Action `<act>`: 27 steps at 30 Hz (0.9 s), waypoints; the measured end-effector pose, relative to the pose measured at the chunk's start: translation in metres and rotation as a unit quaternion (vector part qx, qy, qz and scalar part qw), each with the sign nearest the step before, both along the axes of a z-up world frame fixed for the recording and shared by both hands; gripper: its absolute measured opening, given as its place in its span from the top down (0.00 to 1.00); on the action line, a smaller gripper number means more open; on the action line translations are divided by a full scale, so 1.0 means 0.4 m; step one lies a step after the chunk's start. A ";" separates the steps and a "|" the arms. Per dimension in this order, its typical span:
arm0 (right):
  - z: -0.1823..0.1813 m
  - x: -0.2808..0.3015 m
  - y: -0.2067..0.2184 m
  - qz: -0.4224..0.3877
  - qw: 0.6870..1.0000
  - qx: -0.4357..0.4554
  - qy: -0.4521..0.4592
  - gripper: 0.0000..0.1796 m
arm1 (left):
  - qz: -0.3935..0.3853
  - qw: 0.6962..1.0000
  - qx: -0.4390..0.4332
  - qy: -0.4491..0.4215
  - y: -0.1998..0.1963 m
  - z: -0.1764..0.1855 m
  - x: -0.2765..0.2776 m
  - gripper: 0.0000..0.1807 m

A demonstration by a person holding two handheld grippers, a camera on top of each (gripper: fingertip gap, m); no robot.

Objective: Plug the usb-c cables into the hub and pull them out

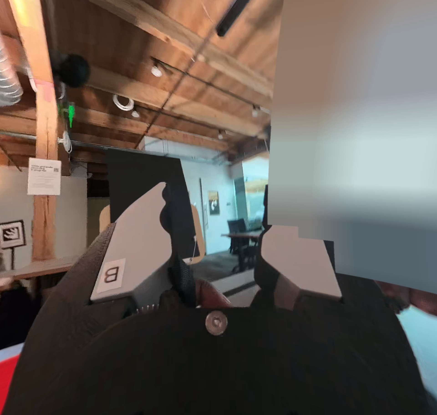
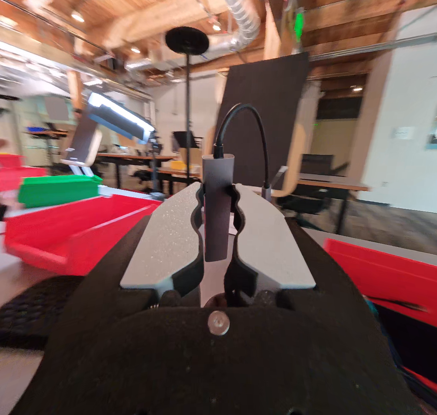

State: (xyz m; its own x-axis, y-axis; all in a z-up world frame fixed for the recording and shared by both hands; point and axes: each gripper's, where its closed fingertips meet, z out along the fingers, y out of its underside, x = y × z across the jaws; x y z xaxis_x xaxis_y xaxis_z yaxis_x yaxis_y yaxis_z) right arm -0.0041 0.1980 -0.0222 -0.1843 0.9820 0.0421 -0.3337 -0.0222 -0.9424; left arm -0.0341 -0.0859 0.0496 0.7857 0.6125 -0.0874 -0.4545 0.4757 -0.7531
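In the right wrist view my right gripper (image 2: 217, 187) is shut on a slim grey hub (image 2: 216, 214), which stands lengthwise between the fingers, its far end sticking out past the tips. A short black cable (image 2: 255, 120) leaves that far end, loops over and hangs down to a grey plug (image 2: 266, 191) beside the right finger. In the left wrist view my left gripper (image 1: 217, 210) is open and tilted up toward the ceiling, with nothing between its fingers. A blurred patch hides its right fingertip. No hub or cable shows in that view.
Red bins sit left (image 2: 71, 226) and right (image 2: 378, 269) of the right gripper, a green bin (image 2: 56, 188) behind the left one. A black woven mat (image 2: 28, 309) lies at lower left. A black board (image 2: 260, 120) stands ahead, also in the left wrist view (image 1: 146, 191), beside a wooden post (image 1: 45, 143). The gap from one gripper's tips to the other's is roughly 30 cm.
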 end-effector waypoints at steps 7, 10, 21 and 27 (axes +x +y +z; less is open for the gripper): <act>-0.037 0.042 0.233 -0.121 0.992 0.001 -0.035 0.88 | -0.105 0.976 0.171 -0.078 -0.150 0.037 -0.015 0.49; -0.027 0.007 0.295 -0.108 0.993 -0.038 -0.032 0.88 | -0.141 0.969 0.178 -0.096 -0.150 0.035 -0.018 0.48; -0.161 -0.261 0.515 -0.206 0.968 0.043 -0.139 0.88 | -0.126 0.973 0.174 -0.081 -0.157 0.037 -0.014 0.51; -0.230 -0.332 0.576 -0.297 0.897 0.254 -0.210 0.88 | -0.111 0.973 0.189 -0.077 -0.180 0.037 -0.021 0.53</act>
State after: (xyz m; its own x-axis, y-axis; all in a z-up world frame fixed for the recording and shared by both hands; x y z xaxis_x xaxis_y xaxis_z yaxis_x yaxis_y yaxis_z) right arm -0.1369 0.4285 -0.1140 0.2599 0.7867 0.5599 0.2413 0.5086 -0.8265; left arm -0.0425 -0.1580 0.0644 0.8883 0.3918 0.2396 -0.2049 0.8050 -0.5568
